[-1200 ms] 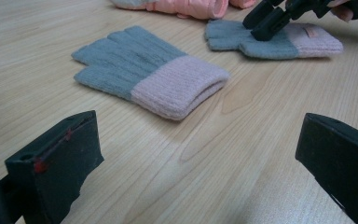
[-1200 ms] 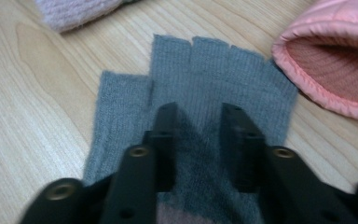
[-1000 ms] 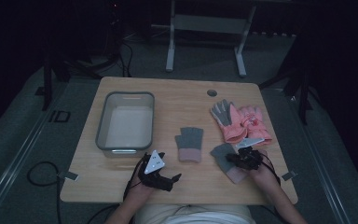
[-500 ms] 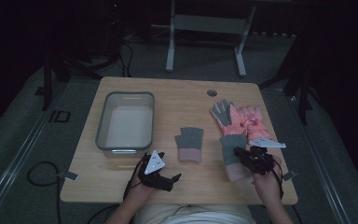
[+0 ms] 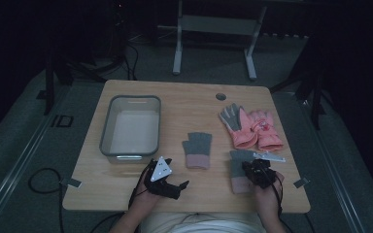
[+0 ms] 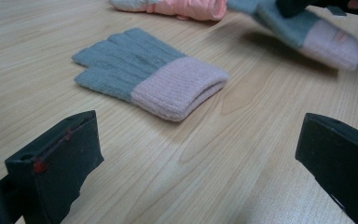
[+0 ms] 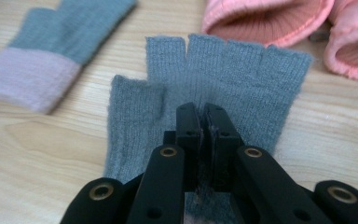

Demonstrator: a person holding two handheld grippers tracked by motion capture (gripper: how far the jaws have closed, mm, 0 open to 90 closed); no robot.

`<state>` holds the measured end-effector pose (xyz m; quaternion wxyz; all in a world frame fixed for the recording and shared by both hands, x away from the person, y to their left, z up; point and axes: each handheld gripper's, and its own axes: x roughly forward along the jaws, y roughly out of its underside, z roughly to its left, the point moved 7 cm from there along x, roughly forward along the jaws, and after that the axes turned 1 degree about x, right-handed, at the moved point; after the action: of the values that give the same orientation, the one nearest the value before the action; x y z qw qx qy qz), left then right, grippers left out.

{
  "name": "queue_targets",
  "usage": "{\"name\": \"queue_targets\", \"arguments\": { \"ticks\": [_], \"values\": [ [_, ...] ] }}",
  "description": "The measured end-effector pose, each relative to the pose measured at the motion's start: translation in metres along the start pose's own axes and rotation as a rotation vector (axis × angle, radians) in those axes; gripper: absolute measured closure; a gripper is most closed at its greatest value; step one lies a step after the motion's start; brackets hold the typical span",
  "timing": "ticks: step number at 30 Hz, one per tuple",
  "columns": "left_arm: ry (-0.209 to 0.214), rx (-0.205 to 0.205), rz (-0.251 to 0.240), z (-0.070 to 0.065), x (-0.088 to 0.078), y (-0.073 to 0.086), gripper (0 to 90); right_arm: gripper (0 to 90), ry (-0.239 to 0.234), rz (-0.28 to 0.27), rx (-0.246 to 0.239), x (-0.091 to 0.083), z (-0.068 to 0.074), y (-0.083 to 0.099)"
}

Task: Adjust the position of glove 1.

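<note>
Right tool [image 7: 204,122] clamped on grey glove [image 7: 223,79], L tool [image 6: 196,154] agape.

The worktop [image 6: 242,154] is pale wood with a smooth, faintly sheened grain. The grey glove [image 7: 223,79] is fine, matt knit cloth, fuzzy at its edges; its twin [image 6: 149,74] has a coarser ribbed pink cuff. The pink gloves [image 5: 252,127] look padded, smooth fabric. The bin [image 5: 108,127] is translucent, slightly glossy plastic. The right gripper [image 7: 204,122] is matt black plastic with brass-coloured rivets.

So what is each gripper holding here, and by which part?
The right gripper pinches the grey fingerless glove mid-palm, above its pink cuff. The left gripper holds nothing, jaws open.
</note>
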<state>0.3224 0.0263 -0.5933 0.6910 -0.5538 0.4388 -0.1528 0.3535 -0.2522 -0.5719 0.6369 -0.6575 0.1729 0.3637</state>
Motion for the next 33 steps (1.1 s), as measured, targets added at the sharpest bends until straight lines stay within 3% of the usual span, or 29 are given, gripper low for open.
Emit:
{"name": "queue_targets", "arguments": {
  "ticks": [9,15,20,25,27,28,33],
  "values": [
    [0.001,0.001,0.0,0.0,0.0,0.0,0.0,84.5,0.023,0.029,0.018,0.016,-0.005,0.011],
    [0.003,0.001,0.0,0.0,0.0,0.0,0.0,72.8,0.025,0.032,0.011,0.016,-0.007,0.011],
    [0.003,0.0,-0.002,0.0,0.0,0.0,0.0,68.6,-0.032,0.044,-0.119,0.006,-0.012,-0.001],
    [0.004,-0.005,-0.006,0.0,0.0,0.0,0.0,67.3,-0.084,0.049,-0.172,-0.005,-0.021,-0.013],
    [0.003,-0.006,-0.008,0.0,0.0,0.0,0.0,66.1,-0.094,0.054,-0.184,-0.006,-0.021,-0.013],
    [0.002,-0.009,-0.011,0.001,0.0,0.0,0.0,65.1,-0.105,0.07,-0.221,-0.006,-0.02,-0.014],
    [0.004,-0.011,-0.012,0.001,-0.001,0.0,0.0,60.6,-0.129,0.109,-0.282,-0.002,-0.017,-0.011]
  ]
}}
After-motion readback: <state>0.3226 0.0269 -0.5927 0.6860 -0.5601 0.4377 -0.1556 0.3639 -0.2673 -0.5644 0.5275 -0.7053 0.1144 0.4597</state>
